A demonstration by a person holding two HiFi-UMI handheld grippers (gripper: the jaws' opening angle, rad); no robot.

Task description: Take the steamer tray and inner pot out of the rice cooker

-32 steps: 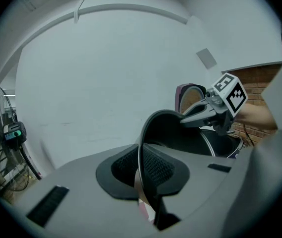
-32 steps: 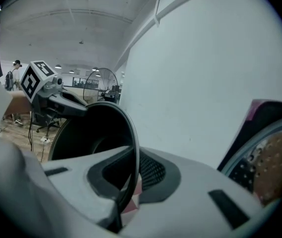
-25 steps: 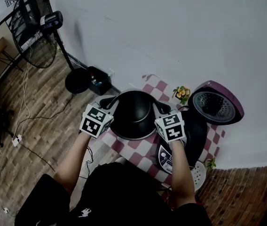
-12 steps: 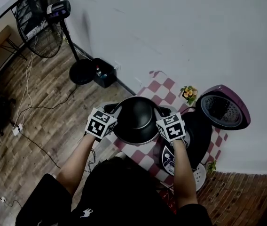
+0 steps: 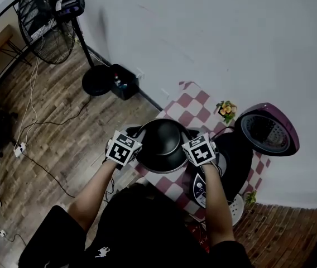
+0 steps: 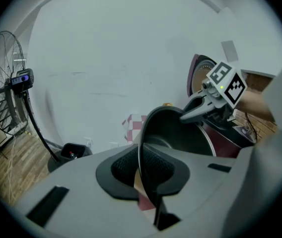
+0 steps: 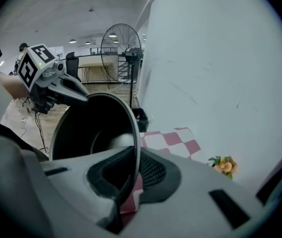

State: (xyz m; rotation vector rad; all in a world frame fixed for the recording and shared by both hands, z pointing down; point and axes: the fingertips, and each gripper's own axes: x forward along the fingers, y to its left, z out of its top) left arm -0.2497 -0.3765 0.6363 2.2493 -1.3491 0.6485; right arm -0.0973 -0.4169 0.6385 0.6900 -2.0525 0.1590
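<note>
i am holding the inner pot (image 5: 163,144) by its thin rim from both sides. the left hand-held gripper (image 6: 142,168) is clamping the rim at the pot's left edge, with one ribbed black pad inside the wall and one outside. the right hand-held gripper (image 7: 129,171) is clamping the opposite edge the same way. the pot is sitting upright with its mouth facing up and its rim close to level. it is round, so there is no long axis to speak of. inside i am seeing only its dark, smooth, slightly glossy wall and floor. it is hanging over the red-and-white checked cloth (image 5: 189,102) on the surface, just left of the rice cooker (image 5: 234,161). i cannot tell whether its base is touching the cloth. the cooker's rounded purple lid (image 5: 270,132) is standing open, showing a ringed metal liner. i cannot tell what is in the cooker's cavity. a small flower plant (image 5: 226,109) is standing by the wall.
</note>
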